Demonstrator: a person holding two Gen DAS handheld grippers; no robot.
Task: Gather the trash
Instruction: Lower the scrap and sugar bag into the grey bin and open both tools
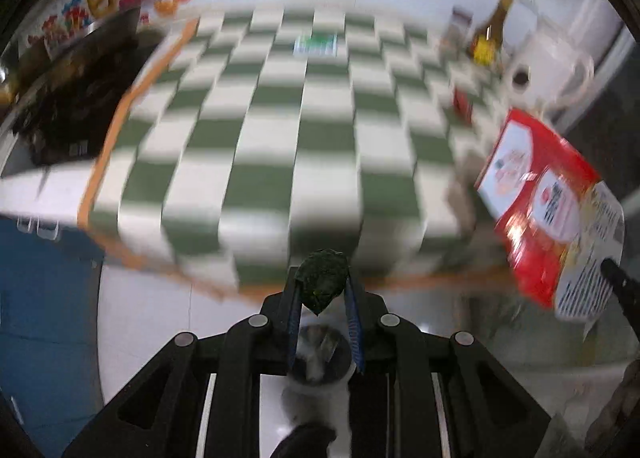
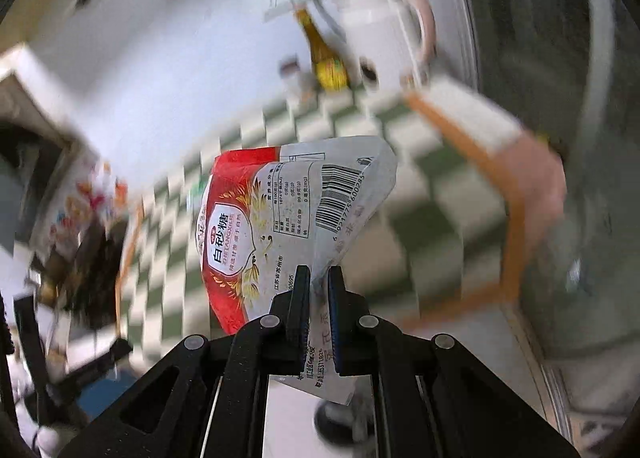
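My left gripper point(image 1: 322, 282) is shut on a small dark green crumpled scrap point(image 1: 322, 281), held in the air in front of the checkered table point(image 1: 280, 146). My right gripper point(image 2: 319, 278) is shut on a red and white sugar bag point(image 2: 280, 226), pinched at its white lower edge and held up off the table. The same bag also shows in the left wrist view point(image 1: 548, 214) at the right, with the right gripper's black tip beside it. A small round bin with white contents point(image 1: 318, 358) sits on the floor below my left fingers.
The table has a green and white checkered cloth with an orange border point(image 2: 508, 194). At its far end stand a brown bottle point(image 1: 490, 34), a white jug point(image 1: 560, 62) and small jars. A dark leafy heap point(image 1: 76, 98) lies off the table's left. A blue box point(image 1: 44, 298) is lower left.
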